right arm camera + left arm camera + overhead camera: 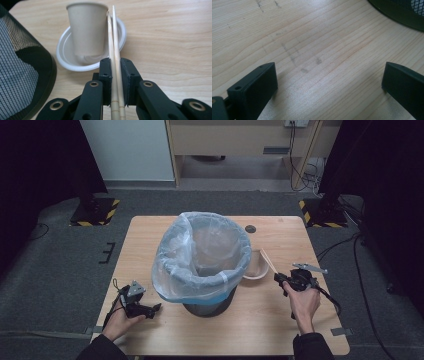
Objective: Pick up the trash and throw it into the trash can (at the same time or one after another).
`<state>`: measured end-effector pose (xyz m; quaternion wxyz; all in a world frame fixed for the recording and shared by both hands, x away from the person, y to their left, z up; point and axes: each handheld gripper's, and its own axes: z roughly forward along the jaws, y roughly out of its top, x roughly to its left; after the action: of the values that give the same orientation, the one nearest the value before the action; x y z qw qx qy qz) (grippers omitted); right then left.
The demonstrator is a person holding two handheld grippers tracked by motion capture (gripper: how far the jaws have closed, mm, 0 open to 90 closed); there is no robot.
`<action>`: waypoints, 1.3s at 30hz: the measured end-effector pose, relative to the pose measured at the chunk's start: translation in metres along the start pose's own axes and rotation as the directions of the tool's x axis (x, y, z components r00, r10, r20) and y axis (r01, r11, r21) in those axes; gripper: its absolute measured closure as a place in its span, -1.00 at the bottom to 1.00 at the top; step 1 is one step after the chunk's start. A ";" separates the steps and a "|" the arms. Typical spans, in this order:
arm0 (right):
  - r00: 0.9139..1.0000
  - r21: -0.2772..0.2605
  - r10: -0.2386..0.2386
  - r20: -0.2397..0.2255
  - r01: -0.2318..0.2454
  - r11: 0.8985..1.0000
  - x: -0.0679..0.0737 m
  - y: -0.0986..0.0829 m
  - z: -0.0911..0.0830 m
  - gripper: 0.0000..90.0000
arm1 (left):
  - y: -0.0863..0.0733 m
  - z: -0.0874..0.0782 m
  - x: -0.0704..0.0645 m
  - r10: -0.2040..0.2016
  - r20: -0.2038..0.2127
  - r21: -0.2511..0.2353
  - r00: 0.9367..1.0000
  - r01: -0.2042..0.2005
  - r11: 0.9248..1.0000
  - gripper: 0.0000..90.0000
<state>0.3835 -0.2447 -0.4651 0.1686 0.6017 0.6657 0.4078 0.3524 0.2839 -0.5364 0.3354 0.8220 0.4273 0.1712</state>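
Gripping a pair of wooden chopsticks point(115, 53) between its jaws, the right gripper point(115, 75) sits at the counter's point(280, 320) right side, just right of the bin. Jaws narrow, clamped on both sticks side by side. Stick tips lie w/ their far ends over the rim of a white bowl point(65, 53), beside a paper cup point(86, 27) that stands in the bowl. High view: chopsticks point(268, 260) angle up-left from right gripper point(280, 278) across bowl point(256, 268). Mesh bin point(202, 262) w/ clear plastic liner stands at counter centre, just left of bowl. Left gripper point(156, 308) rests low at front left, near bin base; jaws wide apart, holding nothing, bare wood between them.
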 end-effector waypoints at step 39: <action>0.987 -0.375 0.021 -0.159 -0.080 0.923 -0.018 0.048 -0.088 0.79 | 0.000 0.000 0.000 -0.001 0.000 -0.001 1.000 0.001 1.000 -1.00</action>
<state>0.3564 -0.2938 -0.3803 0.2202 0.5416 0.5692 0.5782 0.3524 0.2838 -0.5365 0.3355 0.8217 0.4276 0.1714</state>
